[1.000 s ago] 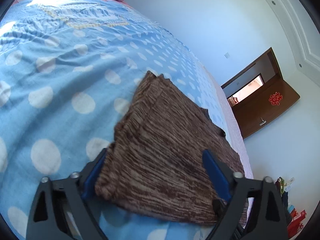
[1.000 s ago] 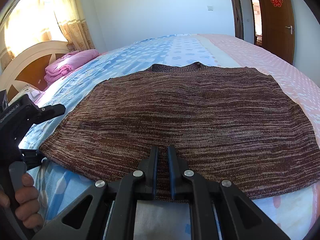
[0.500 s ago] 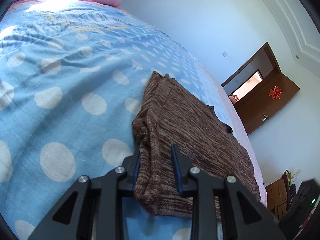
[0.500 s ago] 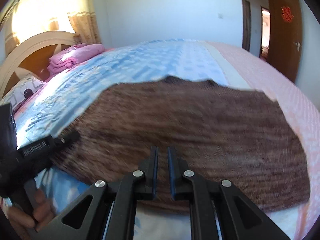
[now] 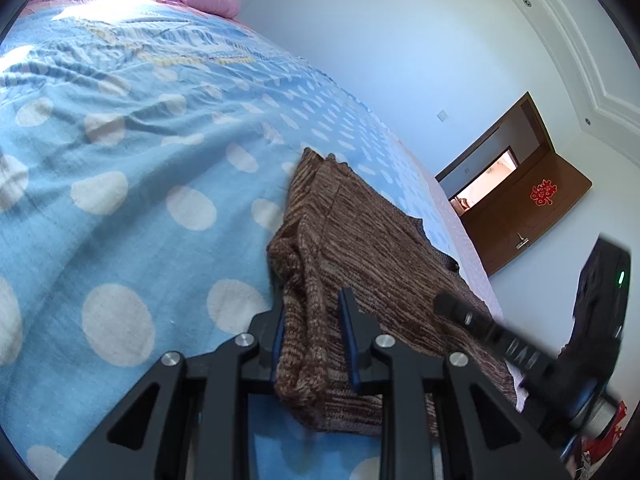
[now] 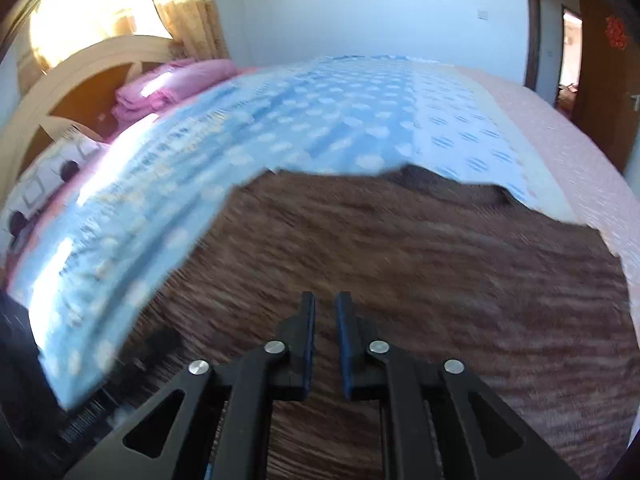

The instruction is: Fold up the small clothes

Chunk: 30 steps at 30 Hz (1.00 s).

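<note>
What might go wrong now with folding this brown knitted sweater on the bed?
1. The left gripper pinches only a bunched corner of the brown knitted sweater; the thick knit may slip out or fold crookedly.
2. The right gripper is opening, and the blurred view does not show knit between its pads, so that edge may drop.
3. In the left wrist view the grippers look close and may collide.

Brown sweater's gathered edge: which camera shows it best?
The left wrist view: the brown sweater is sharp, its bunched edge pinched in the left tongs. The right wrist view shows only blurred knit under the opening right tongs.
</note>
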### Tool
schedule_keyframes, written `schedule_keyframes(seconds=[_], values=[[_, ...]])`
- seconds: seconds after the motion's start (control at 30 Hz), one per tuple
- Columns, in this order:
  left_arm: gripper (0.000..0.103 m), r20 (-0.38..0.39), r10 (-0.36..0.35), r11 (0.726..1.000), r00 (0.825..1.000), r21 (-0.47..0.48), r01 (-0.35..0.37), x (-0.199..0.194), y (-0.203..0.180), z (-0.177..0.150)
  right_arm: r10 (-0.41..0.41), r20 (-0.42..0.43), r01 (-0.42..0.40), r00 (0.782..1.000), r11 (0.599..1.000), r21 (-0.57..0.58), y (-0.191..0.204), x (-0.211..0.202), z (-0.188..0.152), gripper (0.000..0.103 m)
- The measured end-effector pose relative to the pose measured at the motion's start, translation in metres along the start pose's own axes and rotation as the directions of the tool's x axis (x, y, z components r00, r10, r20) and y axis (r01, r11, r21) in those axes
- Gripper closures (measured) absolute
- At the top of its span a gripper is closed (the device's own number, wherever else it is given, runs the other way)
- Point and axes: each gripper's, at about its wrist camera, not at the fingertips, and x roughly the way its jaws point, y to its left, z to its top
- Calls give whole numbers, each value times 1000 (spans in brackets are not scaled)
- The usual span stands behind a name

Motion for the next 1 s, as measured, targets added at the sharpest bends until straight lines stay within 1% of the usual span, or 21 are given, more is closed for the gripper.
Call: schedule_keyframes(seconds=[0.03,0.07,0.13,0.17,0.23,0.27,0.33,0.4,0.43,0.53,0.57,0.6,0.63,0.67,0.7,0.73,0.8,0.87,0.93,0.97,1.0], values=[[76,3,-6,1000,1000,-7,6,-1,1,0,34,-10,-34,999,999,2,5,4,10,46],[76,6,-10,1000,1000,-12,10,-1,2,-1,67,-16,-67,998,998,3,10,9,19,42],[76,7,-17,1000,1000,-16,18,-2,3,-1,116,-18,-116,993,993,-15,24,23,37,42],[76,8,-21,1000,1000,-18,21,-2,3,-1,128,-38,-130,991,991,-36,34,34,44,42],[76,11,-26,999,1000,-20,27,-3,4,-1,125,-95,-133,988,987,-85,52,59,53,42],[76,12,-29,999,1000,-21,29,-3,4,-1,111,-120,-125,987,985,-120,61,73,57,42],[76,15,-36,999,999,-22,36,-4,4,-2,76,-143,-100,987,981,-169,76,87,57,42],[76,18,-42,999,999,-21,43,-6,5,-3,59,-171,-96,983,972,-214,89,103,59,42],[76,19,-46,999,999,-21,46,-7,5,-4,46,-178,-89,983,966,-241,94,108,59,39],[76,22,-52,998,998,-23,52,-7,5,-4,-19,-175,-46,984,932,-359,108,117,54,38],[76,23,-51,998,998,-21,52,-7,4,-5,-36,-168,-33,985,921,-389,110,117,51,39],[76,23,-50,999,998,-20,51,-7,4,-5,-44,-159,-24,986,915,-403,110,117,50,44],[76,23,-50,999,998,-20,50,-7,4,-5,-49,-154,-17,987,915,-404,107,116,50,56],[76,23,-50,999,998,-20,50,-7,3,-5,-64,-143,1,988,917,-398,104,114,50,63],[76,22,-49,999,999,-18,50,-8,3,-6,-65,-139,8,988,927,-376,98,112,53,73],[76,21,-49,999,999,-17,50,-7,3,-5,-41,-142,-10,989,940,-341,92,111,55,82],[77,11,-46,999,999,-8,46,-6,2,-5,23,-147,-60,989,966,-250,77,104,59,85],[85,1,-33,999,999,4,33,-5,-1,-4,85,-138,-107,987,981,-163,64,95,61,86],[88,-7,-8,1000,1000,29,8,-5,-6,-3,144,-117,-154,983,985,-79,51,83,63,86],[92,-14,4,999,1000,52,-3,-5,-11,-3,177,-102,-182,979,983,-35,42,75,65,86],[92,-18,18,995,1000,94,-16,-5,-20,-4,204,-85,-205,975,979,1,34,67,67,86]])
